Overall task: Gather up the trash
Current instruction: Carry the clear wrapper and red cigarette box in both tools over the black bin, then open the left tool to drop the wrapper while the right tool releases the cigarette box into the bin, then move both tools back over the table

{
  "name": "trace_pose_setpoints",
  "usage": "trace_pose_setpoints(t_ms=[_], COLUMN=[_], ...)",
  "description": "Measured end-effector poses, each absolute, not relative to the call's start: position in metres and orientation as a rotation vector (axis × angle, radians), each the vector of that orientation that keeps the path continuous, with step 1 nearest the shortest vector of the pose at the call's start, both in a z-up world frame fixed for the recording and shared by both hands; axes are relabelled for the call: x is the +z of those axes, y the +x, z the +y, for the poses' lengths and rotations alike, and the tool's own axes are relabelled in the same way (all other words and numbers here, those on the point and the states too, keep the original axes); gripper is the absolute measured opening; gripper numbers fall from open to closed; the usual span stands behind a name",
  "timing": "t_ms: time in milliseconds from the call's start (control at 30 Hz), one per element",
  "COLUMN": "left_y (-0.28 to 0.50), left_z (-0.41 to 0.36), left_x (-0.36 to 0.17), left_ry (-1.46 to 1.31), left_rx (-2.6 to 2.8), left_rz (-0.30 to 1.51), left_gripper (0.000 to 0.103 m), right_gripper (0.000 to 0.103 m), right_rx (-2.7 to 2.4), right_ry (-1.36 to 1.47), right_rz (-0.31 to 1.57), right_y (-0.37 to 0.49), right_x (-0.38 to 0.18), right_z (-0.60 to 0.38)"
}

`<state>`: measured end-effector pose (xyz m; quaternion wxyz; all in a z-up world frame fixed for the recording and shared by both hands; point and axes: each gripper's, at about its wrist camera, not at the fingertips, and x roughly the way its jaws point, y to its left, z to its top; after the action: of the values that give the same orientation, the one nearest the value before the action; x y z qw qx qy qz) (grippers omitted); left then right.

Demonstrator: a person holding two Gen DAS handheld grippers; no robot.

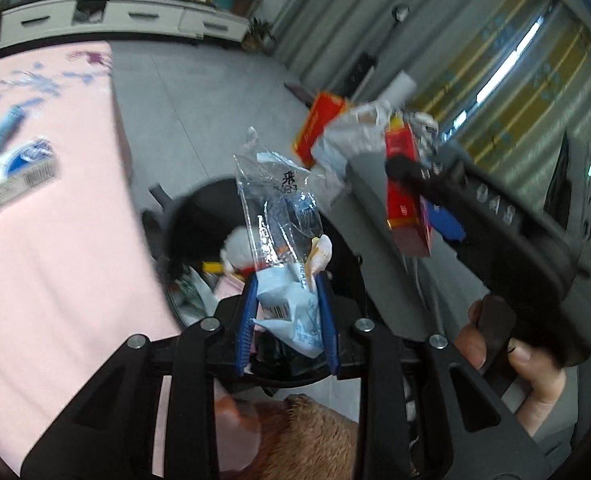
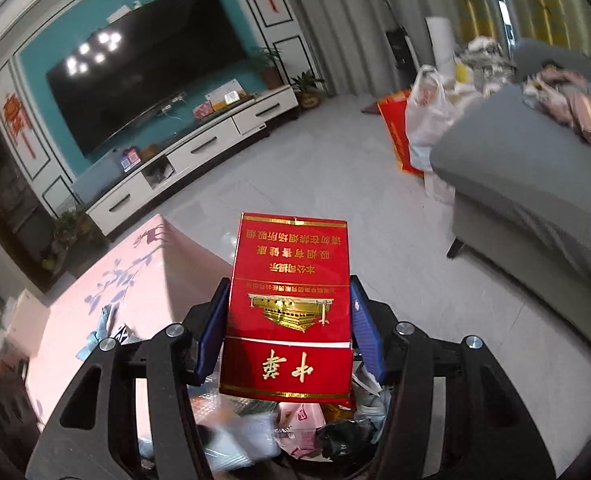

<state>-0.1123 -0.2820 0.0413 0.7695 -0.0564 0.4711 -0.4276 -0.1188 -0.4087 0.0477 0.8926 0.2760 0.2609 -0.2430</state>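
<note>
Left claw (image 1: pixel 287 300) pinches a limp wrapper (image 1: pixel 283 216) over the bin (image 1: pixel 191 208); it could snag. Right claw (image 2: pixel 291 320) grips a red box (image 2: pixel 291 300), at two o'clock in the left view; released early, it may miss.

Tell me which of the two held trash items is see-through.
The plastic wrapper in the left gripper is see-through; the red cigarette box in the right gripper is solid cardboard.

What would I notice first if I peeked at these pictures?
A bright red box with gold writing, gripped in the right gripper, fills the middle of its view. The left gripper pinches a crinkly clear wrapper above a dark bin with trash in it, beside a pink table.
</note>
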Motion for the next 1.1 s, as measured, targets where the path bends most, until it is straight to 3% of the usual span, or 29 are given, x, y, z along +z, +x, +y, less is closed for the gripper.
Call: trace_pose_setpoints(t_ms=[267,467,567,600,633,667,700,933,1100], left_y=[-0.116,-0.110,-0.108,-0.107,-0.106,-0.104,-0.102,-0.079,-0.032], left_z=[-0.332,-0.341,-0.341,-0.338,-0.336,-0.330,-0.324,-0.256,-0.164], left_x=[0.005,-0.010,-0.012,-0.011,-0.010,-0.006,0.000,0.045,0.071], left_ry=[-0.032,-0.020,-0.054,-0.072,-0.078,-0.093,-0.101,-0.125,-0.111], left_rx=[-0.957,-0.966,-0.959,-0.943,-0.925,-0.918,-0.920,-0.811,-0.570], left_rz=[1.124,1.159,1.174,1.176,1.172,1.157,1.139,1.012,0.898], left_gripper=[0.030,0.036,0.056,0.070,0.080,0.083,0.087,0.099,0.100], right_gripper=[0.057,0.057,0.057,0.058,0.062,0.072,0.075,0.085,0.087], right_rx=[-0.486,-0.439,-0.440,-0.426,-0.419,-0.416,-0.420,-0.428,-0.396], right_ry=[0.624,0.677,0.665,0.681,0.694,0.701,0.698,0.632,0.547], right_rz=[0.656,0.751,0.794,0.794,0.783,0.765,0.745,0.693,0.658], right_y=[-0.106,-0.094,-0.091,-0.091,-0.093,-0.095,-0.098,-0.094,-0.073], right_x=[0.013,-0.013,-0.019,-0.019,-0.017,-0.014,-0.009,0.014,0.033], right_z=[-0.428,-0.438,-0.435,-0.435,-0.435,-0.436,-0.435,-0.416,-0.382])
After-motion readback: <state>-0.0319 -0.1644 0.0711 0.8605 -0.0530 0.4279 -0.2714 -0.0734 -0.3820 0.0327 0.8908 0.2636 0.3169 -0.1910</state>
